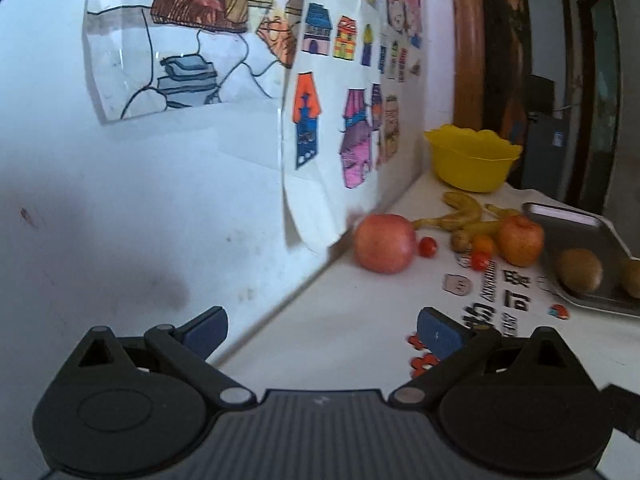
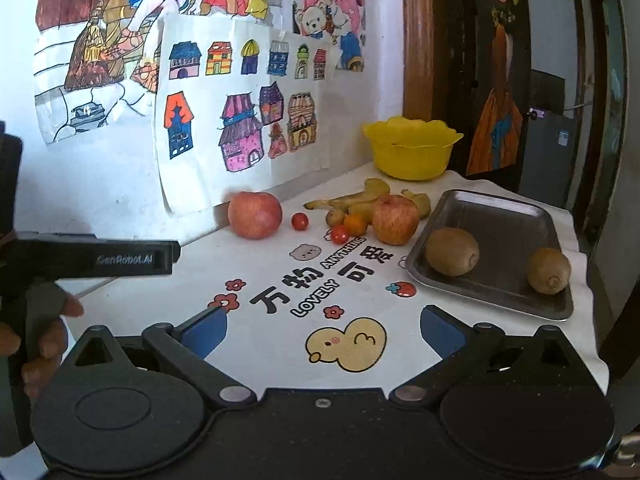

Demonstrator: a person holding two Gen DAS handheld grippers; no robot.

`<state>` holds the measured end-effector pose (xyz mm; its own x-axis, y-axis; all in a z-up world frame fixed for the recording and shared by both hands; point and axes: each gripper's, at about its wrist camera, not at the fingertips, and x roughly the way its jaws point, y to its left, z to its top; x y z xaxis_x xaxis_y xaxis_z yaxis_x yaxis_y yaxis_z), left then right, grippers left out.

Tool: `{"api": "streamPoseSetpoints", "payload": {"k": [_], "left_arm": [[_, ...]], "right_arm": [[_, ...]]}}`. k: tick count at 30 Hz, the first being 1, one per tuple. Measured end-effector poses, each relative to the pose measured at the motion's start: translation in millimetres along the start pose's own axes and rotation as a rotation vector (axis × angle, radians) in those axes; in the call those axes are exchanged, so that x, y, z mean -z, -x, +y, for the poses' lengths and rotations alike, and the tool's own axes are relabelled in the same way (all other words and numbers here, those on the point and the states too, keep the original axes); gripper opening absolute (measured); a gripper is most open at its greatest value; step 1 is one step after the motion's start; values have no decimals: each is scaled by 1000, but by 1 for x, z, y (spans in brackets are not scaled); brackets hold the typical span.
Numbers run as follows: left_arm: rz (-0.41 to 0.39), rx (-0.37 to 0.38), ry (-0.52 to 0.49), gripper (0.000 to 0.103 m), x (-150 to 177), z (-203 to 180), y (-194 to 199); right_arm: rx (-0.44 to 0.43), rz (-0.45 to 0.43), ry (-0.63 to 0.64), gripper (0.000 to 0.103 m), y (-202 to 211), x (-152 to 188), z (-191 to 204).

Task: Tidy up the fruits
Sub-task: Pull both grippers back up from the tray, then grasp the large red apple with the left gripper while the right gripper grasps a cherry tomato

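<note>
Loose fruit is lying by the wall — a near apple (image 2: 255, 215), cherry tomatoes, bananas (image 2: 352, 200), a second apple (image 2: 395, 219) — while two kiwis (image 2: 452, 251) are sitting in the metal tray (image 2: 496, 208). Both the left gripper (image 1: 322, 330) and right gripper (image 2: 323, 330) are hovering wide open, empty. Probably best approaching the near apple squarely; the hanging drawing (image 2: 240, 120) is crowding it, the yellow bowl (image 2: 412, 148) waiting behind.

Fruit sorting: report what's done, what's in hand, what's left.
Done: two kiwis lie in the metal tray. In hand: nothing; left hand-held gripper and right hand-held gripper are both open. Left: two apples, bananas, cherry tomatoes and a small orange on the cloth.
</note>
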<state>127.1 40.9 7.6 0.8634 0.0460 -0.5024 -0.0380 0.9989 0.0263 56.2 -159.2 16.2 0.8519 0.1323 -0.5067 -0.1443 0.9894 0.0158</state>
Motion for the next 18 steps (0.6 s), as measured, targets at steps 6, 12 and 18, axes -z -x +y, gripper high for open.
{"api": "streamPoseSetpoints", "payload": {"k": [6, 12, 18], "left_arm": [[-3, 11, -13, 102, -8, -3, -6], [-29, 65, -36, 102, -19, -17, -19], [-20, 99, -62, 102, -30, -35, -43]], "right_arm": [[-33, -12, 49, 102, -3, -10, -7], [-140, -56, 183, 102, 4, -27, -27], [-185, -56, 347, 102, -14, -49, -39]]}}
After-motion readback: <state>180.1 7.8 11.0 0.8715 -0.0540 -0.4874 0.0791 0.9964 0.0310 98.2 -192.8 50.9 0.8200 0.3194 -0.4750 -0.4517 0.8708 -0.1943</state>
